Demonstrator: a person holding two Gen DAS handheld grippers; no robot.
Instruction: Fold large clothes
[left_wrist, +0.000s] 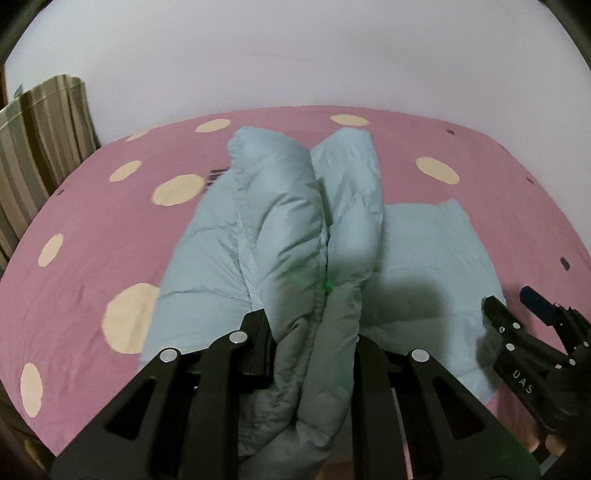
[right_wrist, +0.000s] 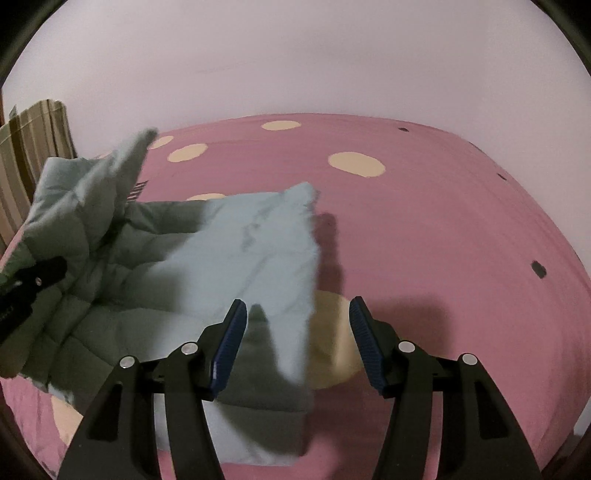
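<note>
A pale blue padded jacket (left_wrist: 424, 258) is spread on a pink sheet (left_wrist: 92, 221) dotted with cream circles. A thick bunched fold of the jacket is clamped between the fingers of the left gripper (left_wrist: 314, 343) and is raised toward 12 o'clock in the left wrist view. The right gripper (right_wrist: 295, 343) is held just above the jacket's edge, its blue-padded fingers (right_wrist: 229, 347) set wide apart and nothing gripped. A striped curtain (left_wrist: 40, 136) is seen at 10 o'clock.

"das" on right gripper (left_wrist: 517, 314) (white letters).
</note>
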